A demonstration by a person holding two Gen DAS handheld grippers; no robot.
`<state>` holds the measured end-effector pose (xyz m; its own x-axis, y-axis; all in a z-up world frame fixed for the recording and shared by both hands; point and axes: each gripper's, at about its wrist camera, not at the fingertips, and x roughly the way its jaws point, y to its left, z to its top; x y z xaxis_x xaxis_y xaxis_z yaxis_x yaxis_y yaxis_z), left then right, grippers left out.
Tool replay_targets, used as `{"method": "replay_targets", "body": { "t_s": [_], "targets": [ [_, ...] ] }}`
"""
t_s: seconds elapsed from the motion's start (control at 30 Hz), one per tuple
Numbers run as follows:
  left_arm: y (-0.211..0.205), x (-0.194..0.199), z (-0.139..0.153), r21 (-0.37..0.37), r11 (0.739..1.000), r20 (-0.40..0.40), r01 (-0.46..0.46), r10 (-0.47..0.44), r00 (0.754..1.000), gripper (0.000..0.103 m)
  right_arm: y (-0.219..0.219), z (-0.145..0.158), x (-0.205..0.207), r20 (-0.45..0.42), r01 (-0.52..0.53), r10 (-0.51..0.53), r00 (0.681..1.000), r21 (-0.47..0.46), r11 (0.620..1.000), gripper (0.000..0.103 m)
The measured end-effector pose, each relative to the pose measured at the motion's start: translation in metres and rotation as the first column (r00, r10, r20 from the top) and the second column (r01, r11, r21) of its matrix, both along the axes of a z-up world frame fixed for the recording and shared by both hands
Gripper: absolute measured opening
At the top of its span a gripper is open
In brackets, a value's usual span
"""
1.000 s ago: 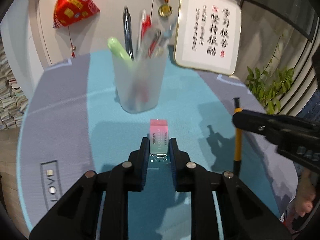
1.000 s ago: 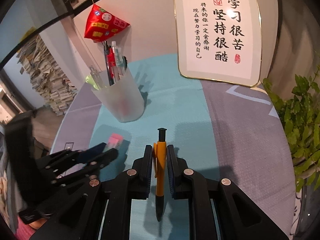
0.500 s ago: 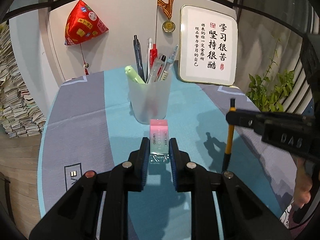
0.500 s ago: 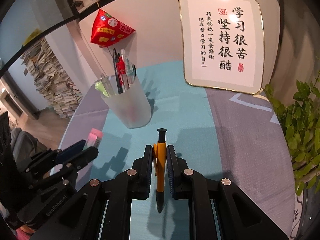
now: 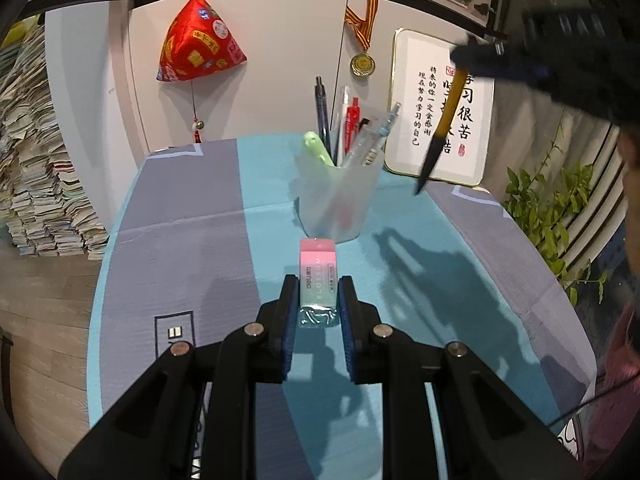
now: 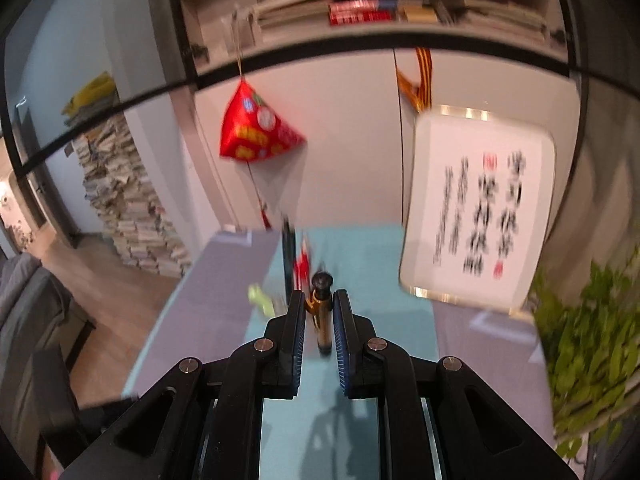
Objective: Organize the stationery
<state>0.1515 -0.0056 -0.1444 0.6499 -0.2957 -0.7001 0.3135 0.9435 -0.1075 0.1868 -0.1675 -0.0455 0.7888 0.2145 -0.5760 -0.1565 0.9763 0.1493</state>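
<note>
My left gripper (image 5: 318,294) is shut on a pink-and-mint eraser (image 5: 317,280), held just in front of a frosted pen cup (image 5: 340,196) that has several pens and a green highlighter in it. My right gripper (image 6: 319,304) is shut on an orange pen (image 6: 320,316) with a black cap. From the left wrist view this orange pen (image 5: 442,124) hangs tip-down, high at the right of the cup, under the right gripper (image 5: 466,56). The right wrist view is blurred; the tops of the pens in the cup (image 6: 298,264) show just beyond the fingers.
A teal and grey table mat (image 5: 192,240) covers the table. A framed calligraphy board (image 5: 440,108) leans at the back right beside a medal (image 5: 362,64). A red ornament (image 5: 198,46) hangs on the wall. A green plant (image 5: 556,208) stands right; stacked papers (image 5: 36,180) left.
The right gripper has lifted the orange pen off the table to above cup height and swung toward the cup. The left gripper has risen a little with the eraser.
</note>
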Motion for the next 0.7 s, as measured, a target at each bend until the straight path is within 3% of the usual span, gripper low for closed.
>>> {"method": "replay_targets", "body": {
  "t_s": [0.23, 0.4, 0.53, 0.63, 0.7],
  "targets": [
    [0.009, -0.001, 0.002, -0.020, 1.000, 0.007, -0.011, 0.012, 1.000, 0.018, 0.013, 0.027, 0.014, 0.067, 0.005, -0.005, 0.998, -0.002, 1.000, 0.015],
    [0.015, -0.003, 0.000, -0.025, 1.000, 0.002, -0.017, 0.017, 1.000, 0.019, 0.012, 0.016, 0.022, 0.024, 0.015, -0.015, 1.000, -0.020, 1.000, 0.014],
    [0.017, 0.000, -0.003, -0.042, 0.999, -0.011, -0.016, 0.015, 1.000, 0.019, -0.017, -0.031, 0.030, -0.113, 0.069, -0.068, 0.991, 0.008, 0.998, 0.014],
    [0.014, 0.003, -0.005, -0.046, 0.999, -0.022, -0.011, 0.010, 1.000, 0.019, -0.044, -0.089, 0.059, -0.358, 0.135, -0.100, 0.928, 0.074, 0.988, 0.018],
    [0.011, 0.001, -0.005, -0.046, 0.999, -0.020, -0.004, 0.003, 1.000, 0.019, -0.055, -0.117, 0.072, -0.441, 0.184, -0.116, 0.890, 0.115, 0.976, 0.018]
  ]
}}
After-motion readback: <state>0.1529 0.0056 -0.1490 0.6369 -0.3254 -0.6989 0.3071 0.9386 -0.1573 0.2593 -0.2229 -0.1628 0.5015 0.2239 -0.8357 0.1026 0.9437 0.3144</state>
